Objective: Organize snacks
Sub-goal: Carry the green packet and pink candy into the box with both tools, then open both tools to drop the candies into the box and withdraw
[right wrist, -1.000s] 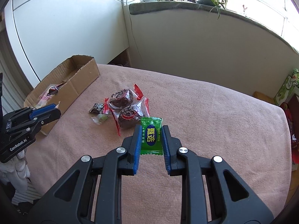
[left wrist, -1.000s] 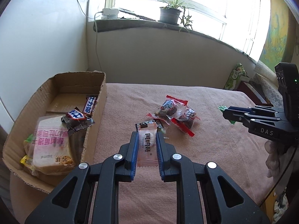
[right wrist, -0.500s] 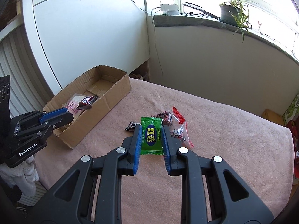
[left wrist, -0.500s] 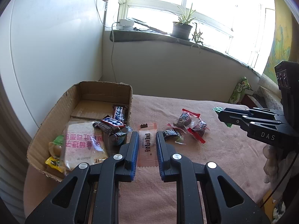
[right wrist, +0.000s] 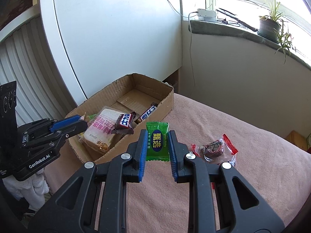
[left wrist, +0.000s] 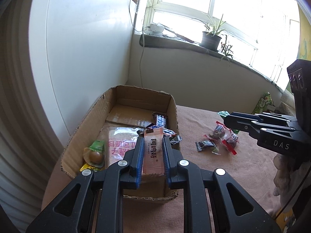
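Snacks in box: bread pack (left wrist: 118, 145), green jelly cup (left wrist: 95, 153) and two chocolate bars lie in the cardboard box (left wrist: 85, 120); the bars' far ends are hidden by the held packet in the left wrist view.
Left gripper (left wrist: 152, 151): pads closed on a pink wafer packet (left wrist: 153, 153), long axis toward 12 o'clock, hanging over the box's near end; its bottom edge is hidden behind the jaws.
Loose snacks: red-wrapped candies (left wrist: 223, 137) and a dark candy (left wrist: 206, 144) on the pink cloth (left wrist: 204, 174), at 3 o'clock from the box.
Right gripper (right wrist: 157, 145): pads closed on a green candy packet (right wrist: 157, 141), long axis toward 12 o'clock, above the cloth just beside the box's right wall.
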The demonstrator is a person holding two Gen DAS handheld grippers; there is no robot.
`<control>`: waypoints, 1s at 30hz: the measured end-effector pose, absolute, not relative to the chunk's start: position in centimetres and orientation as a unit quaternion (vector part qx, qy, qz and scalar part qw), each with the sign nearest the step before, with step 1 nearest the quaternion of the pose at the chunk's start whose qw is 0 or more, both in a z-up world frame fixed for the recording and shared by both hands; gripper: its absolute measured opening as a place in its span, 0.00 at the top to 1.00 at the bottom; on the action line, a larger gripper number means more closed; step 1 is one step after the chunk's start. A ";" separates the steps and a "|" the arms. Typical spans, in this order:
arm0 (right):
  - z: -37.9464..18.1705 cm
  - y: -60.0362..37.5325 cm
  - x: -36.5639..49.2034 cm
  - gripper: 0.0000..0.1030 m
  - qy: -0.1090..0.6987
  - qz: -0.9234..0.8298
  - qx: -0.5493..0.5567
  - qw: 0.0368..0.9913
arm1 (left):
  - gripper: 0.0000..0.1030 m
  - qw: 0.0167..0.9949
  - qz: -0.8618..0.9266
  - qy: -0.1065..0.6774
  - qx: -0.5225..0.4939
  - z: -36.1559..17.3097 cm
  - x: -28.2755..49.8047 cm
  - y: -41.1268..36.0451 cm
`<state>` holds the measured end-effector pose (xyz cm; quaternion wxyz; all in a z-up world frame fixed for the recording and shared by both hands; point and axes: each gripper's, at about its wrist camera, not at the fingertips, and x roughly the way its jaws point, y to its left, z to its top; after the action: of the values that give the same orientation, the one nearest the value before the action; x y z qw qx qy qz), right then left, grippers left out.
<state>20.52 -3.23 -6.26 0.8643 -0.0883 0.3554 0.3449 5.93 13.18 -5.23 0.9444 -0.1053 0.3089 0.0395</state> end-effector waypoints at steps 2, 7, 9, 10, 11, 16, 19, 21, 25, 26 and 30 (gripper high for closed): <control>-6.2 -2.1 20.7 0.79 0.355 0.350 -0.092 0.862 | 0.84 0.944 0.044 0.309 -0.108 -5.3 6.0 13.9; -6.3 0.5 21.8 0.79 0.359 0.364 -0.093 0.855 | 0.83 0.943 0.052 0.309 -0.109 -5.5 6.3 15.1; -6.3 1.4 22.2 0.79 0.358 0.367 -0.096 0.853 | 0.84 0.943 0.054 0.309 -0.111 -5.6 6.5 15.6; -6.3 1.9 22.3 0.79 0.359 0.369 -0.096 0.852 | 0.83 0.942 0.055 0.310 -0.112 -5.7 6.6 15.8; -6.4 2.3 22.5 0.79 0.360 0.372 -0.097 0.850 | 0.84 0.942 0.055 0.310 -0.113 -5.7 6.7 15.9; -6.9 4.4 23.5 0.79 0.365 0.380 -0.103 0.844 | 0.83 0.941 0.059 0.312 -0.114 -5.9 7.4 16.8; -7.3 5.3 24.2 0.79 0.370 0.383 -0.101 0.840 | 0.83 0.941 0.062 0.312 -0.118 -6.0 7.8 17.3; -7.5 5.8 24.7 0.79 0.373 0.385 -0.101 0.838 | 0.83 0.940 0.064 0.313 -0.120 -6.1 8.0 17.6; -8.0 6.9 25.4 0.79 0.380 0.391 -0.099 0.832 | 0.83 0.939 0.067 0.315 -0.122 -6.4 8.3 18.1; -8.1 7.2 25.5 0.79 0.381 0.392 -0.099 0.831 | 0.83 0.938 0.068 0.316 -0.122 -6.4 8.4 18.1; -8.4 7.7 25.9 0.79 0.386 0.395 -0.095 0.828 | 0.83 0.937 0.070 0.317 -0.126 -6.6 8.5 18.3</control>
<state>25.95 7.71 -8.40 0.8283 -0.0951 0.3858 0.3950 8.50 18.29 -6.58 0.9374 -0.1258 0.3172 0.0700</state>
